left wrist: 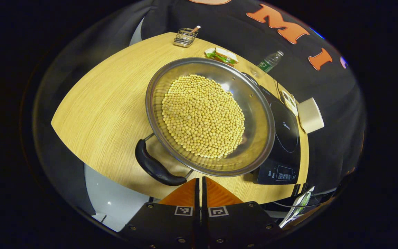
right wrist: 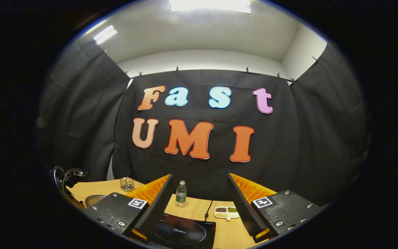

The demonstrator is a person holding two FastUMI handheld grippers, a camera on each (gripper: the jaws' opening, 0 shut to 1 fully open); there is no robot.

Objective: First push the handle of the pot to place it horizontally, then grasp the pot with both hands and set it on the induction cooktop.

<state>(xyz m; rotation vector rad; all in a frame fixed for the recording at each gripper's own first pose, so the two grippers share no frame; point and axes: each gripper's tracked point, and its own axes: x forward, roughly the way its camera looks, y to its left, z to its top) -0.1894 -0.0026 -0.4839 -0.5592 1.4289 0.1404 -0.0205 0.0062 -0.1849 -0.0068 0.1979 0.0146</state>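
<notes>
The steel pot [left wrist: 210, 117] stands on the wooden table [left wrist: 102, 107], full of dry soybeans [left wrist: 202, 116], and its far side touches or overlaps the edge of the induction cooktop [left wrist: 282, 145]; it does not yet sit centred on the cooking circle. The black handle [left wrist: 155, 165] of the pot points toward the near table edge, on the side away from the cooktop. I judge that the handle push is the step at hand, because the left gripper [left wrist: 200, 188] hangs just beside this handle with its two fingers pressed together and nothing between them, a good shape for pushing and not for grasping.

In the right gripper view, the right gripper [right wrist: 199, 197] is held higher and looks at the booth wall; its fingers are spread wide and hold nothing, probably waiting for the two-handed lift. Below it lies the cooktop glass with a grey brand word, which seems to read "Midea".

Beyond the pot, away from the cooktop, are a sandwich [left wrist: 221, 56] and a wire basket [left wrist: 185, 36]. Behind the cooktop stand a plastic water bottle [right wrist: 181, 193] with a green label too small to read, and a small divided dish [right wrist: 227, 212] of beans. A roll of tape [left wrist: 310, 114] rests past the far side of the cooktop.
</notes>
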